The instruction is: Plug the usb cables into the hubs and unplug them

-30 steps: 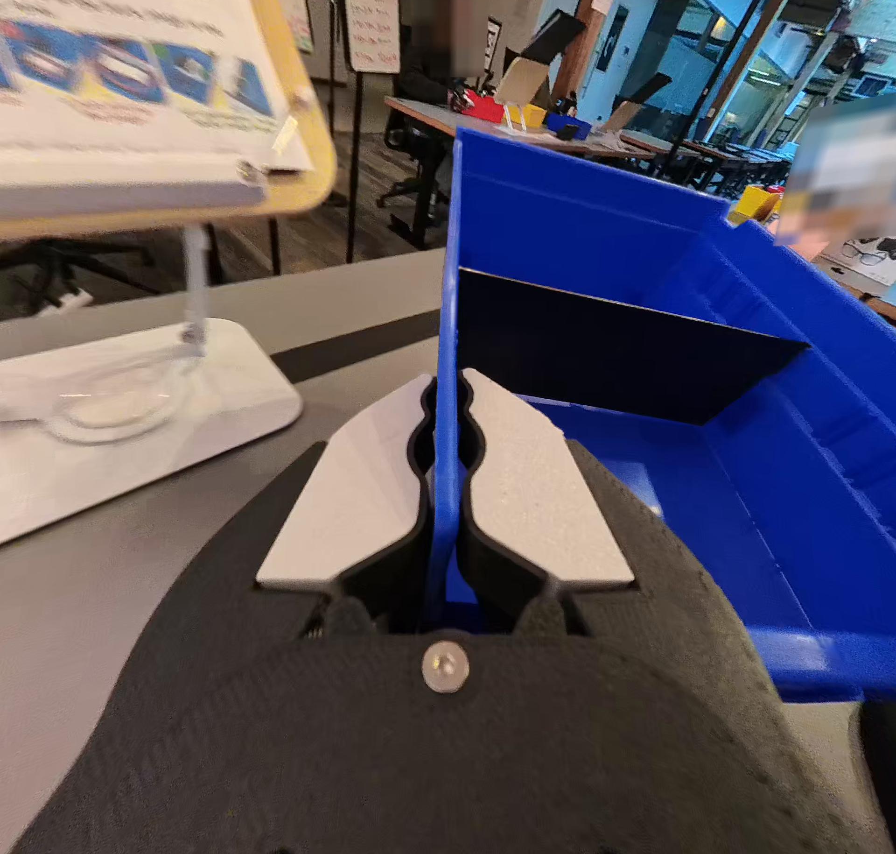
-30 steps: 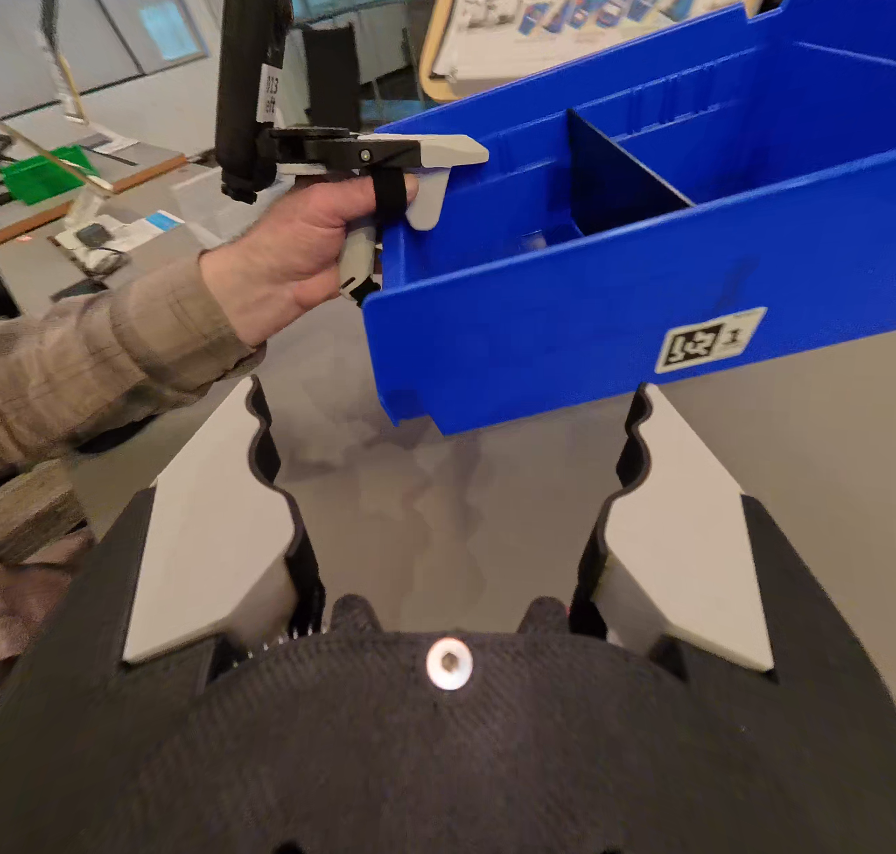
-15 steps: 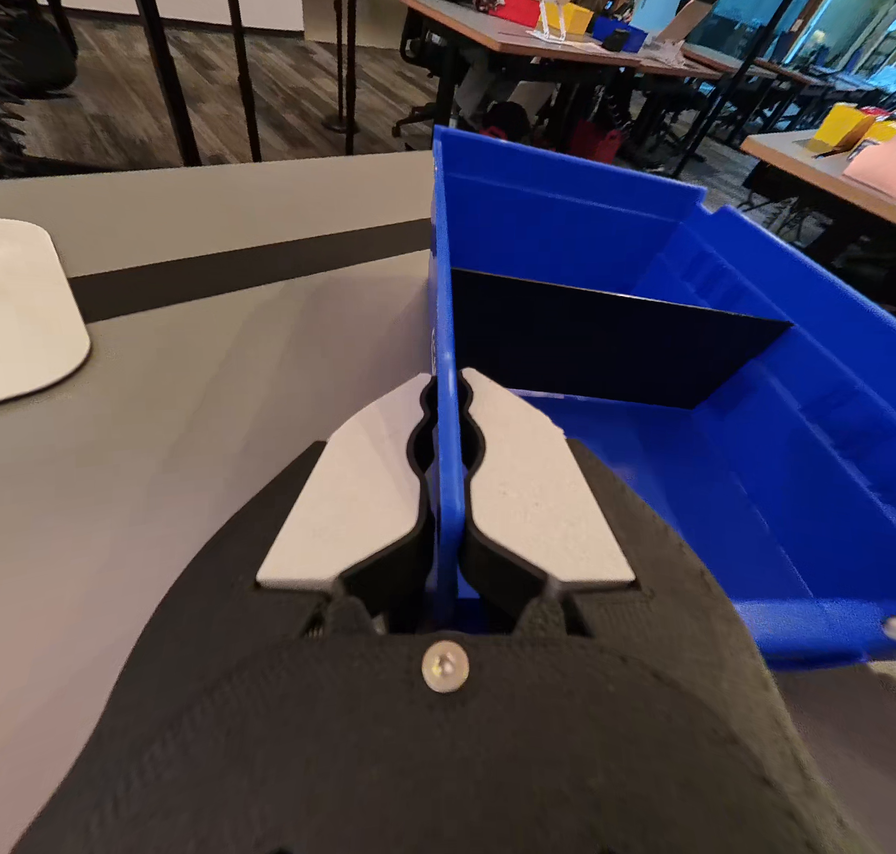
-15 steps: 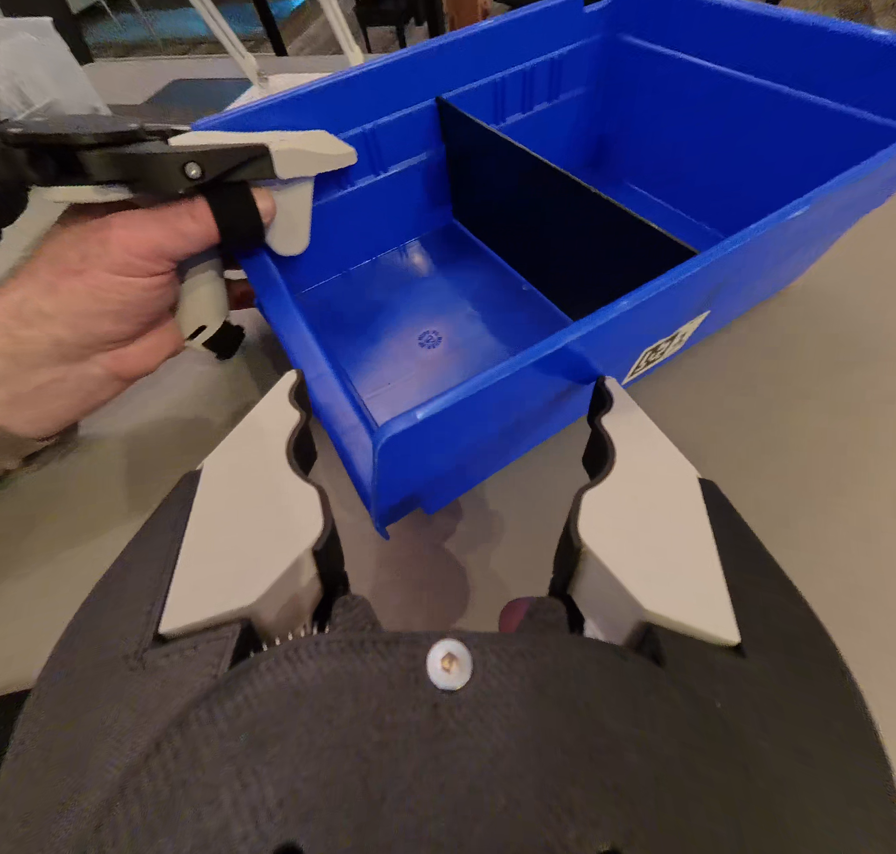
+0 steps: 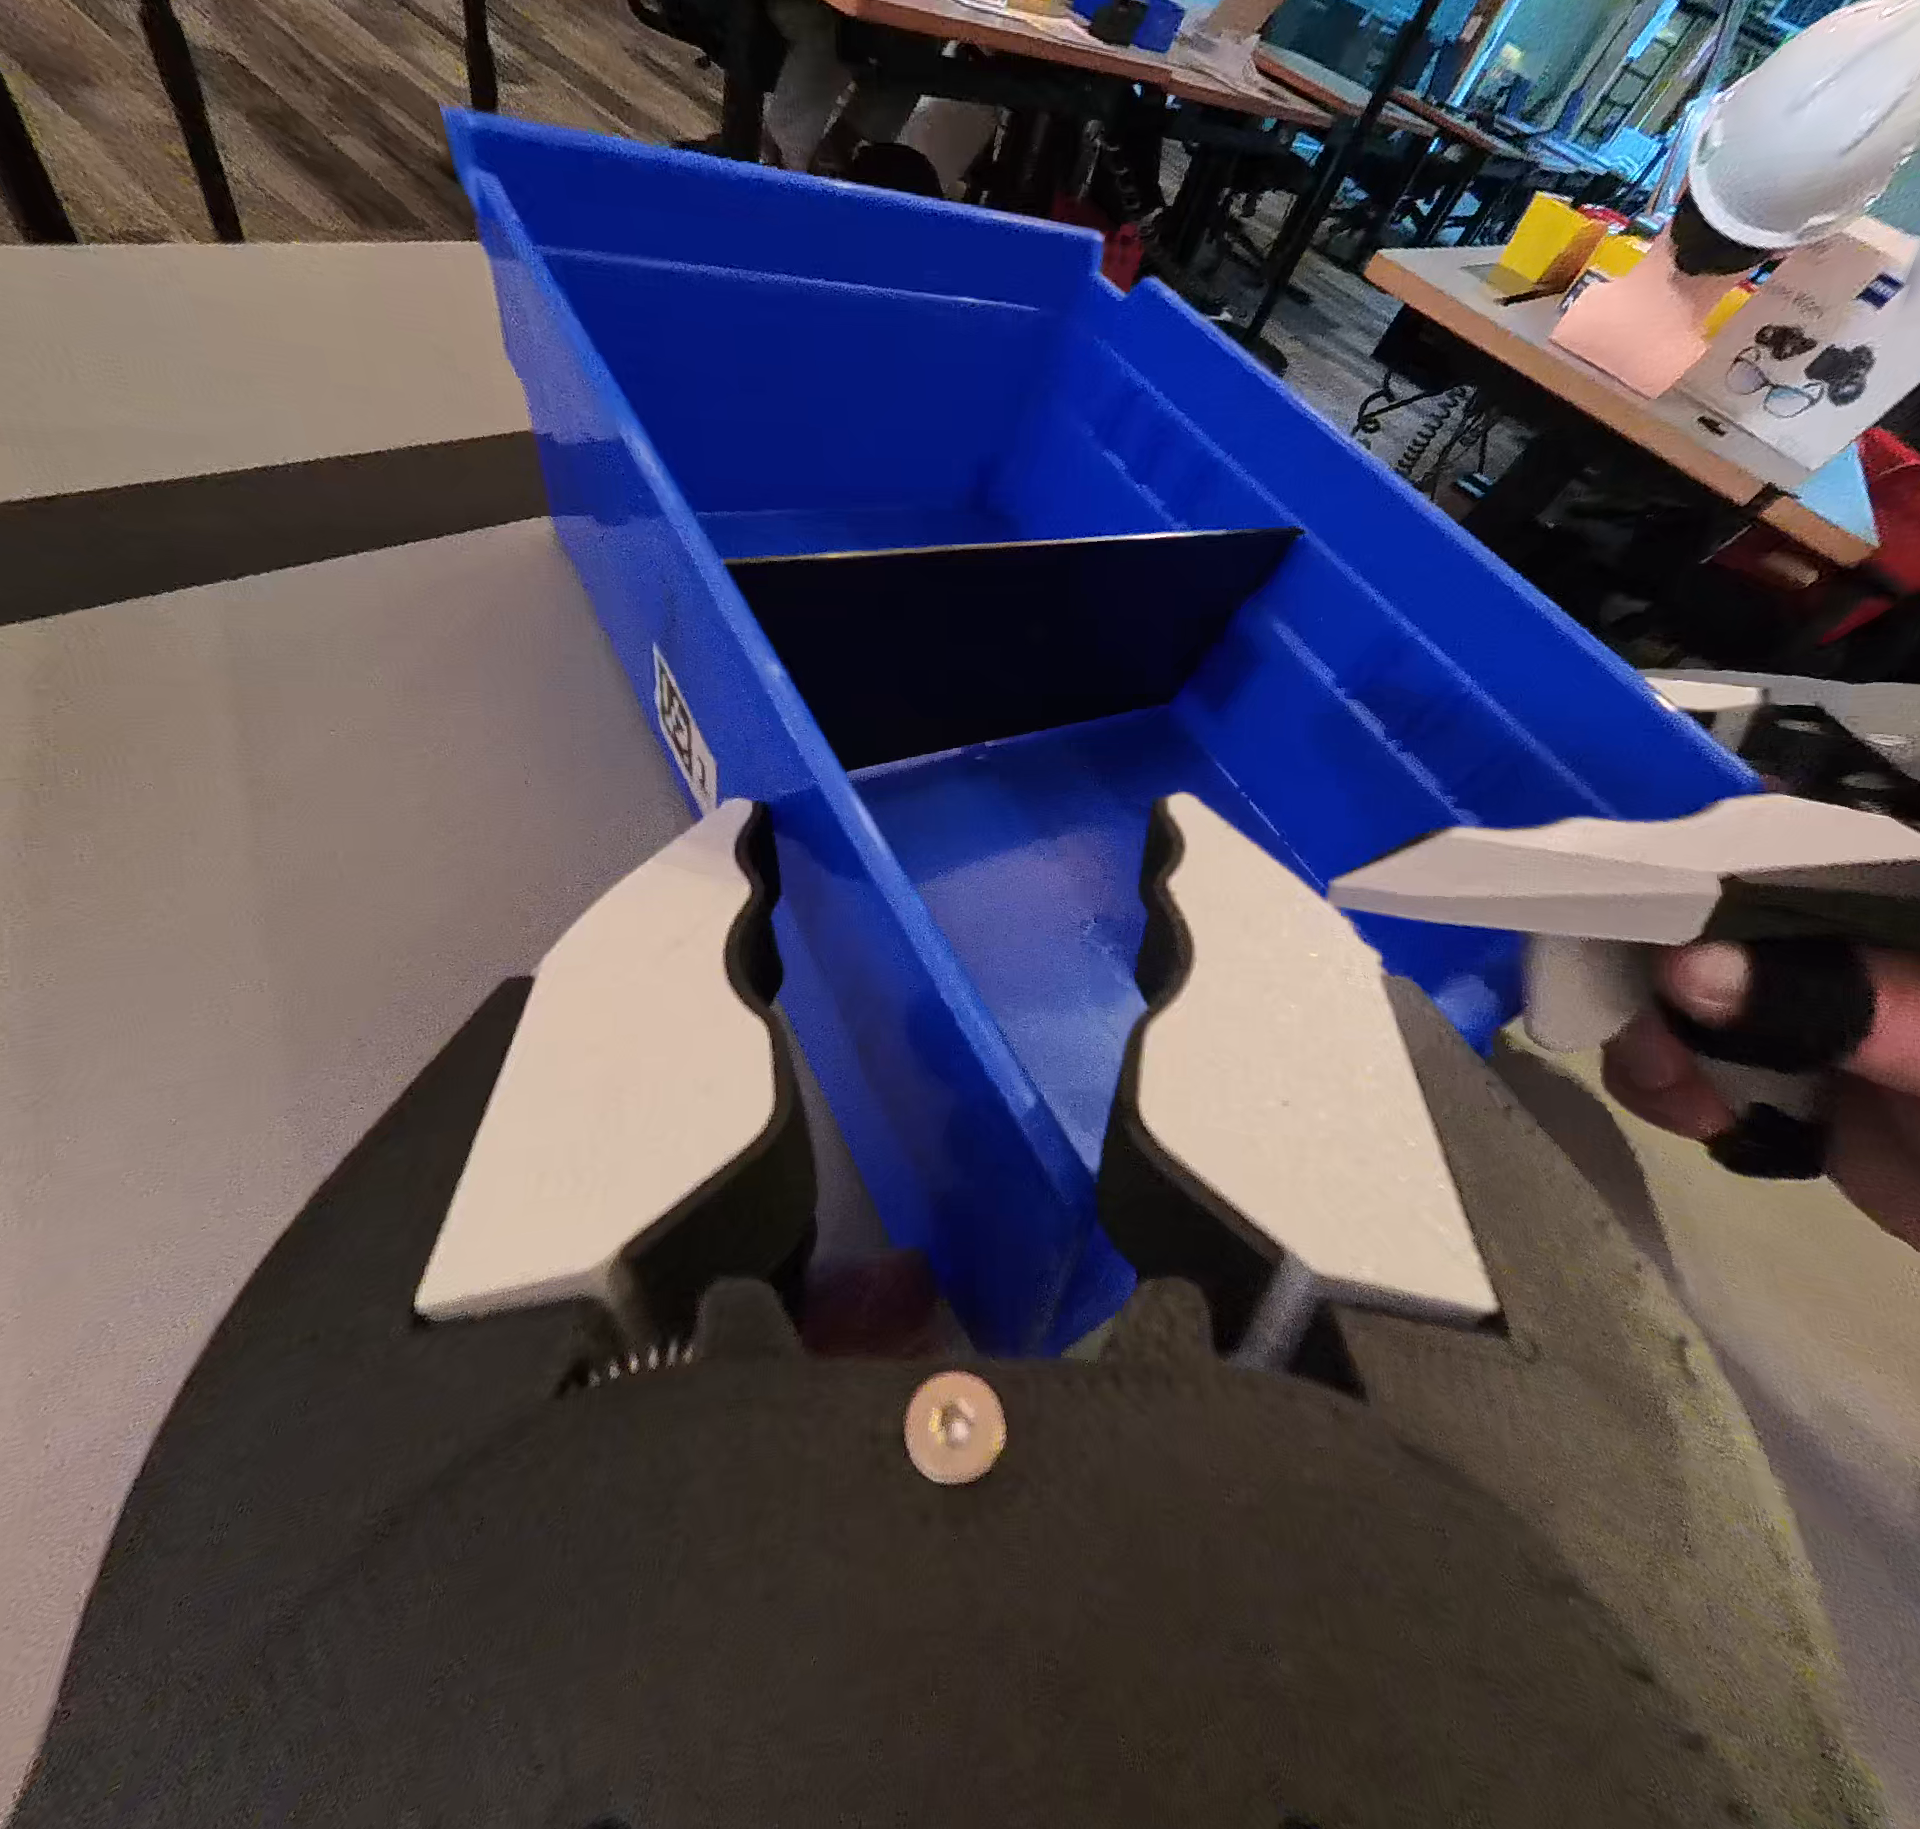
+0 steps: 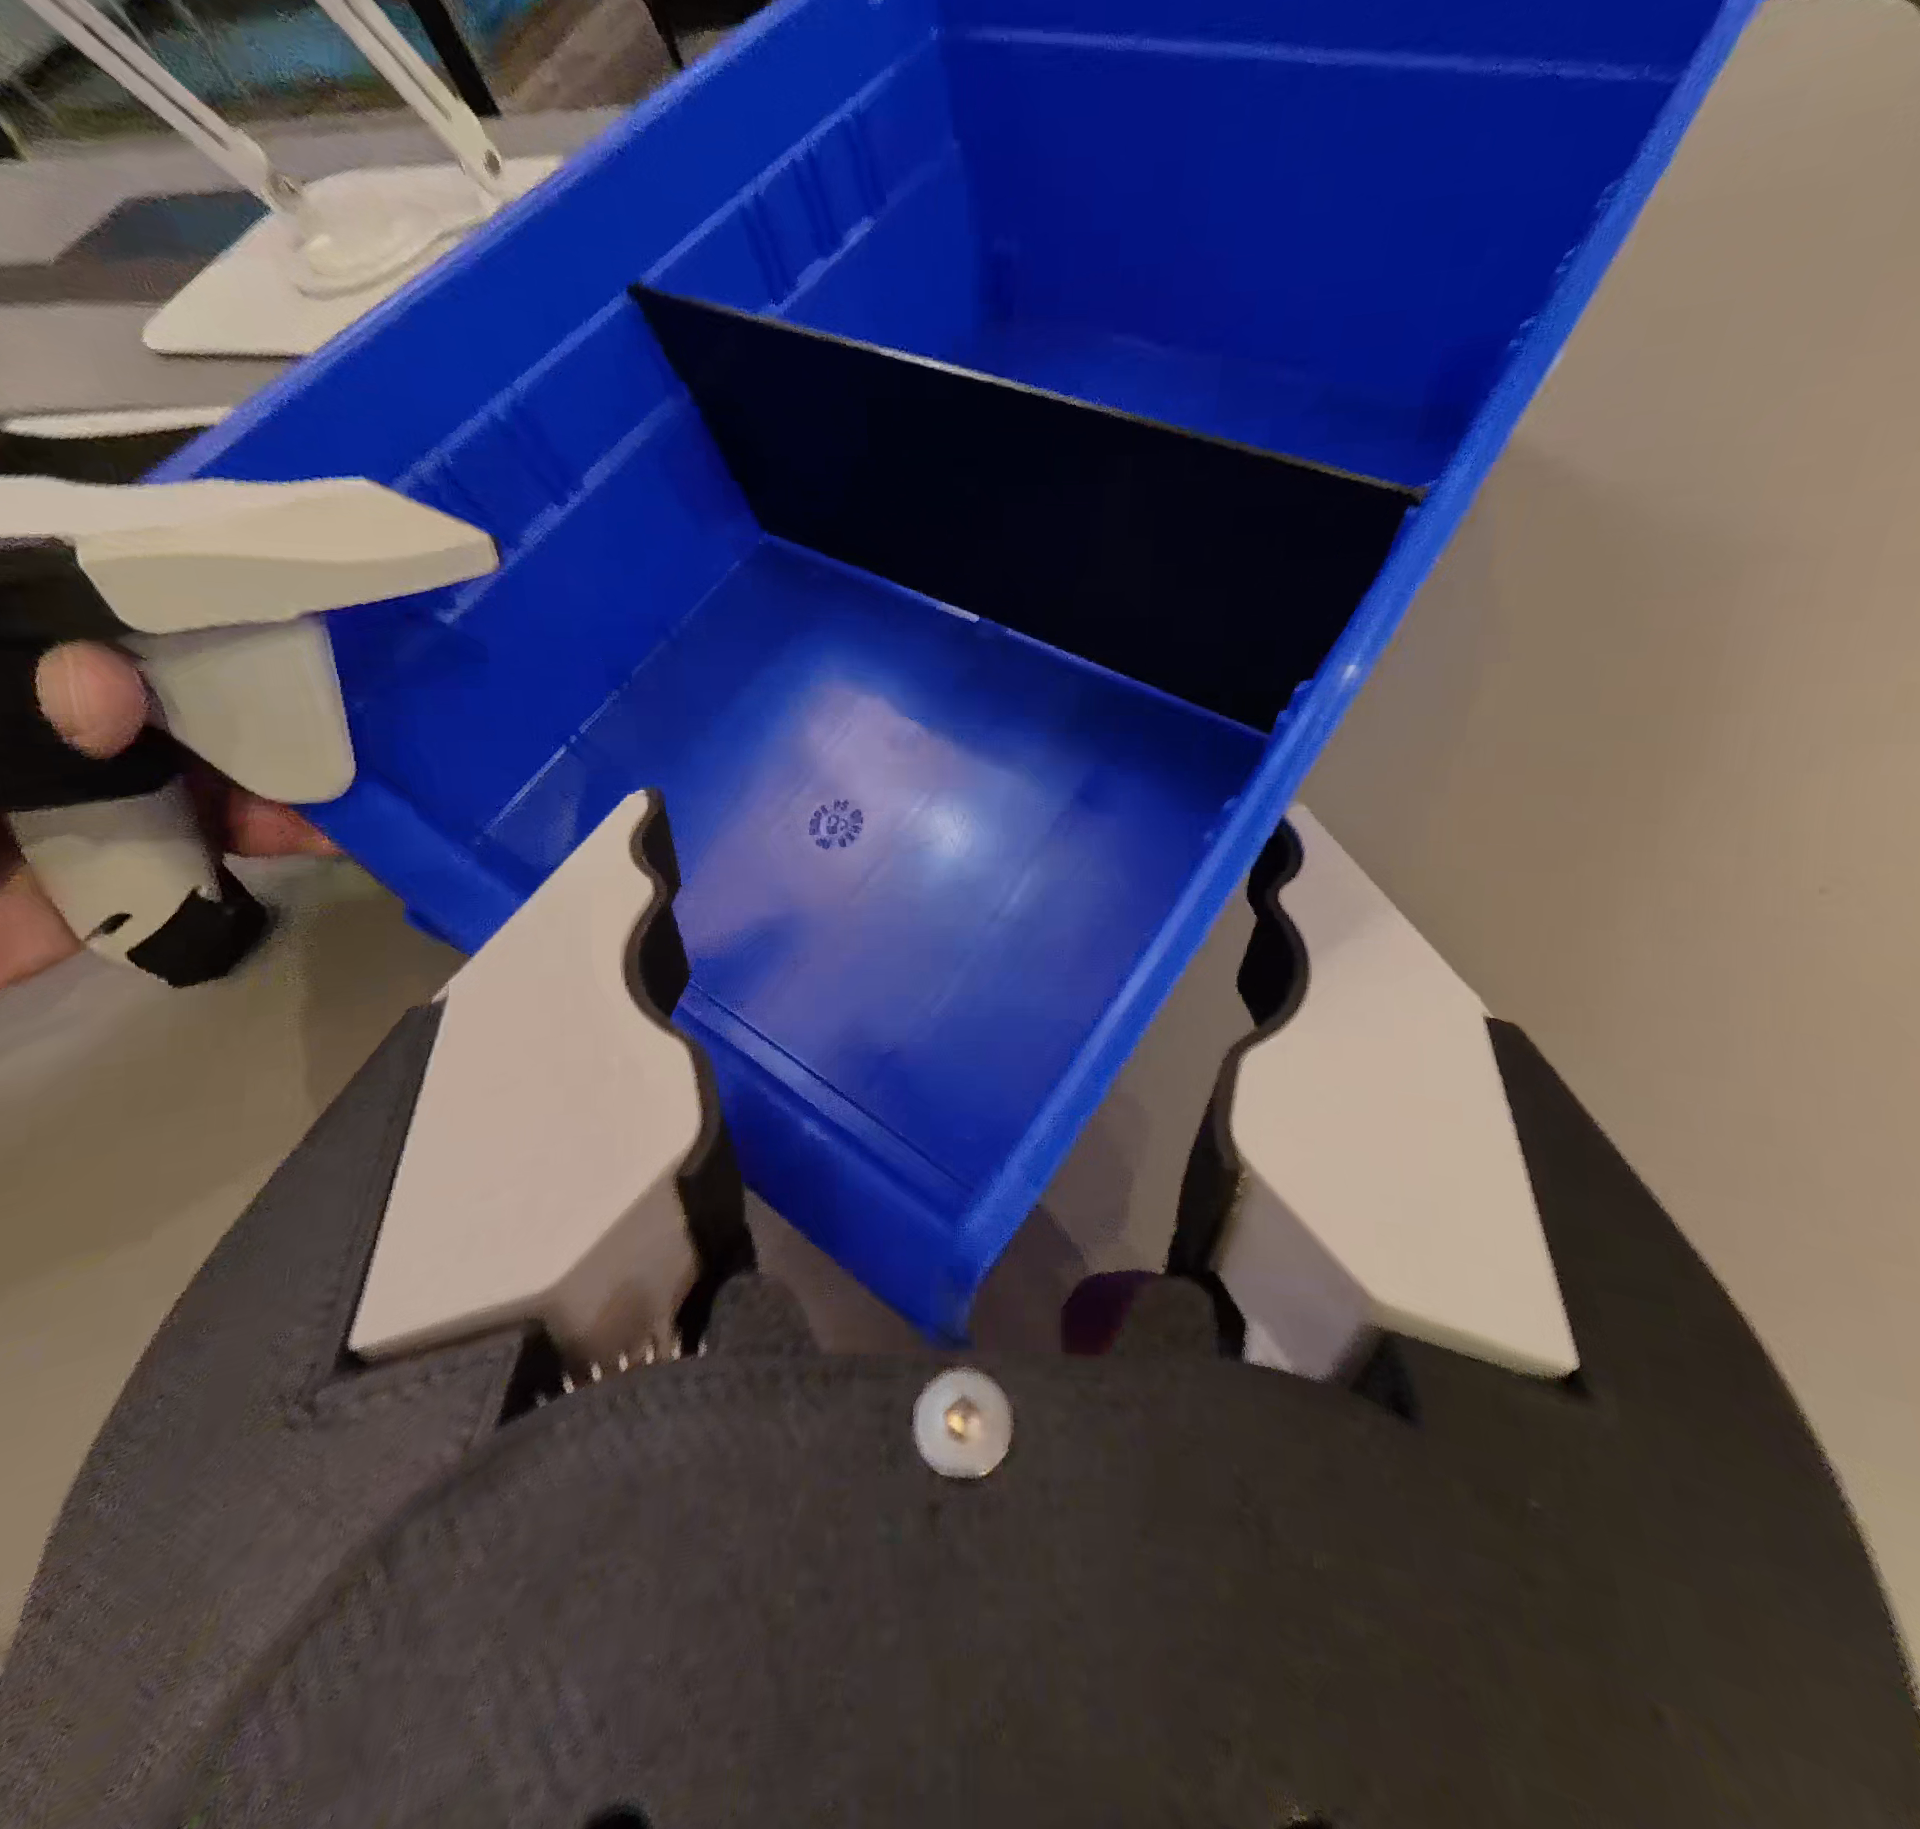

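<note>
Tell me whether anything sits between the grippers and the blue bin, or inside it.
Nothing visible does. The left gripper is open astride a side wall of the blue bin. The right gripper is open around its near corner. The near compartment is bare up to the black divider. No cable or hub shows.

The blue bin (image 6: pixel 1195 345) lies bare inside, both compartments free to enter; only its black divider (image 6: pixel 1018 522) bars the middle. Grey tabletop (image 6: pixel 1662 553) runs clear at 3 o'clock (right wrist view).
</note>
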Tool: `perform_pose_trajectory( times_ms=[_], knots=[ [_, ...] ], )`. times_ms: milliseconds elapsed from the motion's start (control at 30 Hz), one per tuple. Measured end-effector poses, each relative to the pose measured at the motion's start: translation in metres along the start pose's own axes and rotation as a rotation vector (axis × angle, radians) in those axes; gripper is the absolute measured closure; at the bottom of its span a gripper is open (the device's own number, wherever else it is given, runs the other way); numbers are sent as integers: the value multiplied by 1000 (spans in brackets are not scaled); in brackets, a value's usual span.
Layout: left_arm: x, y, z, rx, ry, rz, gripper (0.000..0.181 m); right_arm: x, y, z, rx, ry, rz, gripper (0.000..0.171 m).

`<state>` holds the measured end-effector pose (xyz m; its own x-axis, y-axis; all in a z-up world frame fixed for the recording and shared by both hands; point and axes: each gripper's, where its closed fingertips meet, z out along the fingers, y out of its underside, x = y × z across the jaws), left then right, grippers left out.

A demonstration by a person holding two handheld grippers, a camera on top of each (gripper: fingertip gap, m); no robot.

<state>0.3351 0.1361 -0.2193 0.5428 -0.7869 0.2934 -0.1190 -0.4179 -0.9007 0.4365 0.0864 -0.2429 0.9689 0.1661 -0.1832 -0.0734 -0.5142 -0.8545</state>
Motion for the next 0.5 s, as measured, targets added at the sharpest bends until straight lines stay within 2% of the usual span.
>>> perform_pose_trajectory(
  times_ms=[67,133,233,500],
  knots=[
    [5,-2,6,-1,23,-25,113,14,-4,0,7,-7,20,73],
    [11,-3,11,-7,51,-68,116,27,-8,1,3,-3,20,72],
    [19,-5,19,9,65,-105,112,44,-15,4,9,-13,40,79],
    [34,-11,46,25,78,-117,109,89,-30,17,-16,10,60,91]
  ],
)
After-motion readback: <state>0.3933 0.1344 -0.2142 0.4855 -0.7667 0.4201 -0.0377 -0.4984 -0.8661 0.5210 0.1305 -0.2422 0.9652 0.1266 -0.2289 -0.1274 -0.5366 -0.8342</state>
